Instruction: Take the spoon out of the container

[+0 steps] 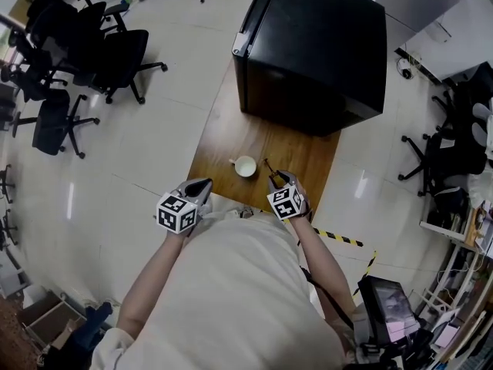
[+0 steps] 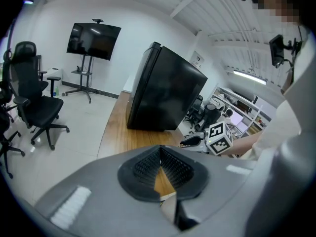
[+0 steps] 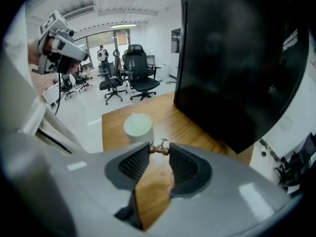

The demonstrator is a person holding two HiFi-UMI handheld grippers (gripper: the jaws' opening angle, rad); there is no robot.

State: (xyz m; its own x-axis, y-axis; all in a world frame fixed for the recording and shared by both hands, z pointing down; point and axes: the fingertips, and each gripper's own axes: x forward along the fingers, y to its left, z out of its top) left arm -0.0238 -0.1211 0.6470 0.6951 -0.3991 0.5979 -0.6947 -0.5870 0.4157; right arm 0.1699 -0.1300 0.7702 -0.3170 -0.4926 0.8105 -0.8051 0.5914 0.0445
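Right tool (image 1: 280, 183) pinches the spoon (image 3: 157, 149) by its thin brown beaded handle, right at the jaw tips. The spoon looks clear of the white cup (image 1: 245, 166), just to the cup's right, near the tabletop's (image 1: 223, 129) near edge. The tip grip probably suits the handle being so thin, and the tool's downward tilt keeps the spoon pointing away from the person. I judge the removal basically done, with set-down left.

Left tool (image 1: 202, 185) is pressed together with nothing in it, at the near left edge, well apart from the cup. It is likely just parked out of the way.

The black cabinet (image 1: 316, 45) fills the far end of the tabletop.

Writing: faint pale print on the cabinet side in the right gripper view, too small to read. The marker cube (image 1: 177, 213) has patterns only, no words
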